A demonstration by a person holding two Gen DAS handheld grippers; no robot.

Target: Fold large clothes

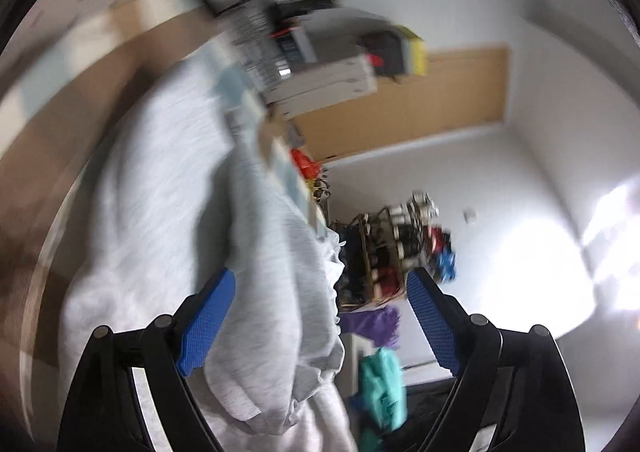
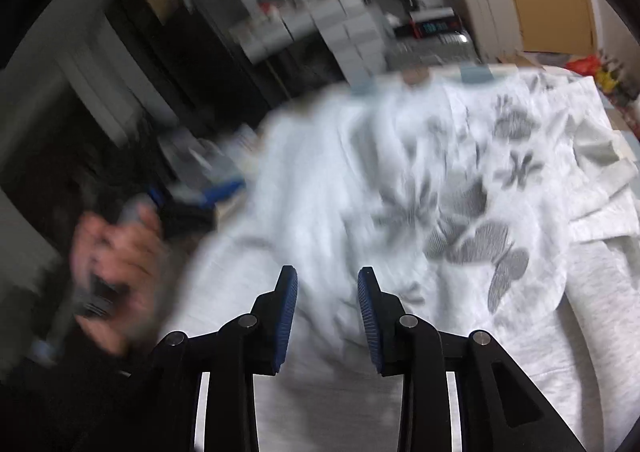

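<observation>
A large light grey sweatshirt (image 2: 460, 212) with a darker grey leaf print lies spread and rumpled on the table. My right gripper (image 2: 328, 271) hovers just over its near part, blue pads apart and no fabric pinched between them. In the left wrist view the same sweatshirt (image 1: 168, 212) appears tilted, with a fold of it running down between the jaws. My left gripper (image 1: 322, 272) stands wide open, its left pad (image 1: 208, 320) close beside that fold and the right pad well apart from it. A person's hand (image 2: 116, 252), blurred, holds the left tool at the sweatshirt's left side.
Beyond the table edge stand a shelf rack of small items (image 1: 384, 252), purple and teal cloths (image 1: 380, 368), a wooden door (image 1: 420, 104) and white drawer units (image 1: 332, 84). Dark furniture (image 2: 180, 52) and white cabinets (image 2: 480, 4) stand behind the table.
</observation>
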